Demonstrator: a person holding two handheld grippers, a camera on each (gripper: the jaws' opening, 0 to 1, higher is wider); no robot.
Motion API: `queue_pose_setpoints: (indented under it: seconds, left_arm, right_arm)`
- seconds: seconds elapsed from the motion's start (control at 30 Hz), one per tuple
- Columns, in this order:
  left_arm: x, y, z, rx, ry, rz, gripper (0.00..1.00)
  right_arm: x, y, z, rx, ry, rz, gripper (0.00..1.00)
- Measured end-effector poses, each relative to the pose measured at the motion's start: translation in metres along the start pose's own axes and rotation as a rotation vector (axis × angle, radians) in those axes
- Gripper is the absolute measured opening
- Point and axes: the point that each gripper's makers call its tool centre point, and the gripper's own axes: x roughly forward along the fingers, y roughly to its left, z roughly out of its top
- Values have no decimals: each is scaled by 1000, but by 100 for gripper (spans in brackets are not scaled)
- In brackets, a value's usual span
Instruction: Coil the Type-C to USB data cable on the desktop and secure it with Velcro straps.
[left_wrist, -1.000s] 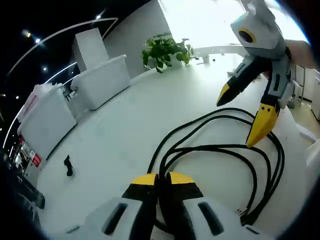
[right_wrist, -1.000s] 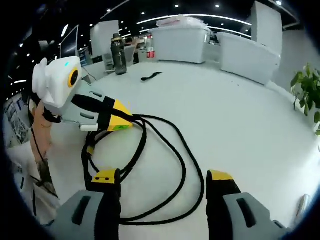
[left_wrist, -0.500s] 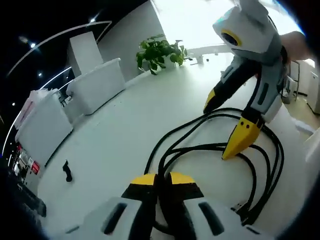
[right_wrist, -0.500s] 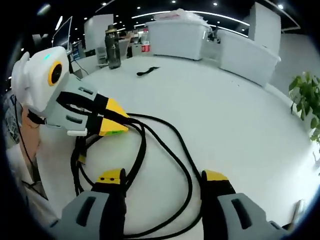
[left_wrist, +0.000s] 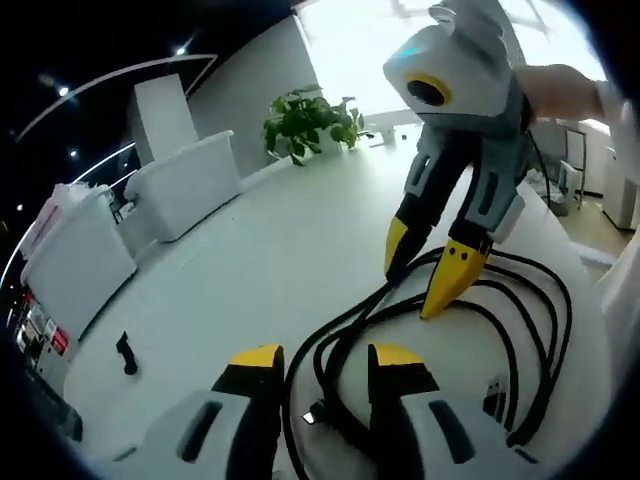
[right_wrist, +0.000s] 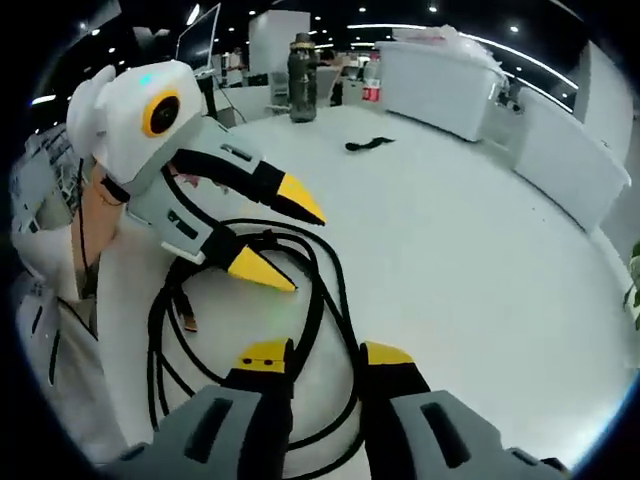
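Seen first from the left gripper view, the left gripper (left_wrist: 325, 362) rises from the bottom edge as two grey plastic arms tipped with black pads and glossy yellow caps. Its jaws stand apart, with strands of the data cable (left_wrist: 520, 345) passing through the gap between them; I cannot tell whether either pad touches the cord. That cable is a thin, round, matte black cord lying in several loose, overlapping loops on the smooth white desktop (left_wrist: 260, 250), with a small metal plug showing at one end near the jaws. Opposite, the right gripper (left_wrist: 425, 270) reaches down from the upper right, its pointed yellow tips slightly apart and set down among the loops. Farther off on the desktop sit boxy white storage bins (left_wrist: 185, 180), a leafy green potted plant (left_wrist: 305, 120), and a short dark Velcro strap (left_wrist: 125, 352) lying flat, well apart from the cable.

Turning to the right gripper view, the right gripper (right_wrist: 325, 355) shows black pads with yellow caps, narrowly open, straddling black cable (right_wrist: 320, 290) strands. The left gripper (right_wrist: 285, 235) enters from the left, a rounded white housing leading to two wedge-shaped yellow tips held open over the coil. Beyond it the Velcro strap (right_wrist: 367, 145) lies on the desktop (right_wrist: 480, 260), and a dark cylindrical water bottle (right_wrist: 301, 65) stands upright near the far edge.
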Motion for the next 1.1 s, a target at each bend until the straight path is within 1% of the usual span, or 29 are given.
queue_pose_setpoints:
  seconds: [0.07,0.1,0.17,0.2,0.23,0.27,0.33,0.4,0.43,0.47,0.5,0.53,0.57,0.63,0.67,0.7,0.73,0.77,0.8,0.83,0.87,0.93,0.97,1.0,1.1]
  left_arm:
    - [0,2,-1,-9,-1,3,35]
    - [1,0,-1,-14,-2,1,33]
    - [1,-6,-1,-19,-4,-21,28]
    - [1,-7,-1,-21,-3,-23,23]
    - [2,-10,-1,-27,1,-33,19]
    - [2,-9,-1,-18,3,-18,19]
    - [0,-7,-2,-14,20,-14,18]
    - [0,-9,-3,-19,25,-15,15]
    - [-1,-10,-3,-20,26,-18,14]
    - [-1,-10,-4,-26,28,-20,14]
    - [-1,-11,-4,-35,30,-23,13]
    - [-1,-11,-4,-37,29,-25,12]
    - [0,-12,-4,-39,27,-26,11]
    - [0,-11,-4,-43,24,-27,11]
    - [0,-11,-4,-38,23,-29,11]
    - [0,-12,-4,-29,20,-29,11]
    - [1,-12,-4,-26,16,-31,11]
    - [1,-12,-3,-24,16,-31,11]
    - [1,-11,-3,-23,16,-31,11]
    - [2,-11,-3,-21,16,-30,11]
    - [2,-12,-3,-18,16,-29,11]
    - [2,-11,-3,-14,17,-28,11]
    - [2,-11,-3,-17,15,-28,11]
    - [2,-11,-3,-22,12,-29,11]
    - [3,-10,-3,-47,6,-37,11]
  right_arm:
    - [2,1,3,-45,-5,33,17]
    - [4,3,6,-93,-14,56,15]
    - [6,2,7,-98,-16,65,13]
    - [7,2,10,-119,-27,83,13]
    - [9,0,11,-113,-30,84,13]
    - [9,0,12,-106,-30,91,13]
    - [9,-2,12,-103,-46,101,13]
    - [8,-4,11,-83,-55,95,16]
    - [3,-5,11,-99,-60,92,17]
    - [-2,-6,16,-109,-90,76,16]
    - [-8,-1,24,-130,-129,88,16]
    - [-15,6,27,-159,-150,110,16]
    - [-25,21,34,-217,-183,159,16]
    - [-45,53,37,-496,-213,257,15]
    - [-52,69,34,-598,-224,304,15]
    - [-55,80,27,-662,-199,353,15]
    - [-56,87,18,-702,-153,392,15]
    - [-52,89,8,-714,-89,406,15]
    - [-46,86,4,-726,-59,400,14]
    - [-43,84,2,-730,-40,392,10]
    - [-37,77,2,-744,-24,358,7]
    - [-29,73,5,-739,-26,352,5]
    - [-28,74,6,-731,-27,362,5]
    - [-31,83,4,-725,-27,410,5]
    - [-33,88,7,-737,-32,423,8]
